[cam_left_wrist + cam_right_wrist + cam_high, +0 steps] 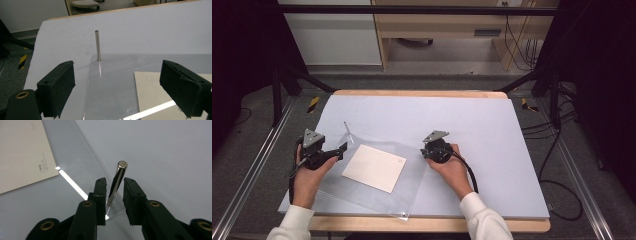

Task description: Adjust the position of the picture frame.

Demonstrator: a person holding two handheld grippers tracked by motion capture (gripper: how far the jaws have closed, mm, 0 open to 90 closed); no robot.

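A clear plastic sheet lies on the blue-grey mat with a cream card on it. A thin metal pin stands upright at the sheet's far left corner. My left gripper rests at the sheet's left edge, open. In the left gripper view that pin stands ahead of the wide jaws, apart from them. My right gripper is at the sheet's right corner. There a second pin stands between its jaws, which are nearly closed, with thin gaps on both sides.
The mat covers a wooden table whose edge shows at the back. Black frame bars and cables run beside the table at the right. The card's printed corner lies left of the right gripper.
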